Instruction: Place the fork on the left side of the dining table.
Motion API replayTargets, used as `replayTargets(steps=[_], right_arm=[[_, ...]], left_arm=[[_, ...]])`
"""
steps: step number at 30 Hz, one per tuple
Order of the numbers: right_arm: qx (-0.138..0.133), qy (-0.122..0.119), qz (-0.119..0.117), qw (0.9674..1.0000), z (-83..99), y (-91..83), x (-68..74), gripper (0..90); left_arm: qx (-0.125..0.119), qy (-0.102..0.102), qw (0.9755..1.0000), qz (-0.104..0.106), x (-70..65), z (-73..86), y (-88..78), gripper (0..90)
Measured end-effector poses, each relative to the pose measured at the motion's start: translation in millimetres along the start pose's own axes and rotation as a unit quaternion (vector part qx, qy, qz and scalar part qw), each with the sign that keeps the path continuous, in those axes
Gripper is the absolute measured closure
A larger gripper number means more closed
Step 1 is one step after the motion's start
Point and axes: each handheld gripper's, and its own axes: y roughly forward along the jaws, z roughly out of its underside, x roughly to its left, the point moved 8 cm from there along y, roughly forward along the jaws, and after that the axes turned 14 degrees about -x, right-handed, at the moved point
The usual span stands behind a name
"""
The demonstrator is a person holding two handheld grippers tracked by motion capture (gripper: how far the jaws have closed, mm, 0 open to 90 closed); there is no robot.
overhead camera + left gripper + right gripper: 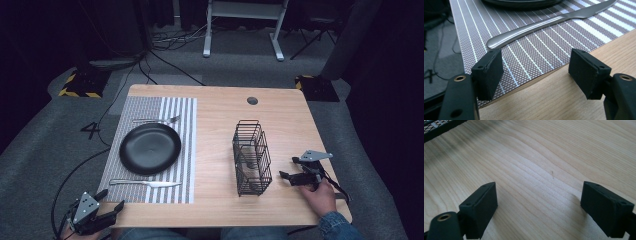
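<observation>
A black plate (150, 148) lies on a striped placemat (186, 150) at the table's left. A fork (157, 120) rests beyond the plate, and a knife (145, 183) lies on its near side. A black wire basket (251, 157) stands upright right of centre. My left gripper (111, 199) sits at the table's near left corner, open, with nothing between its pads. Its own view has the knife's handle (524, 31) just ahead of the left gripper (536, 65). My right gripper (288, 167) is open over bare wood, right of the basket and pointing at it.
The placemat's near edge (529, 75) and the table's corner lie under the left jaws. The basket's base (439, 128) edges the right gripper view. A round cable hole (252, 100) is at the table's back. Cables and desk legs stand on the floor beyond.
</observation>
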Motion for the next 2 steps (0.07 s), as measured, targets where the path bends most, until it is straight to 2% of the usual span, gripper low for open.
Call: replayTargets(steps=[2], right_arm=[[0.000,0.000,0.000,1.0000,0.0,0.0,0.0,13.9]], left_arm=[[-0.006,-0.003,1.0000,-0.002,-0.3,0.6,0.4,26.5]])
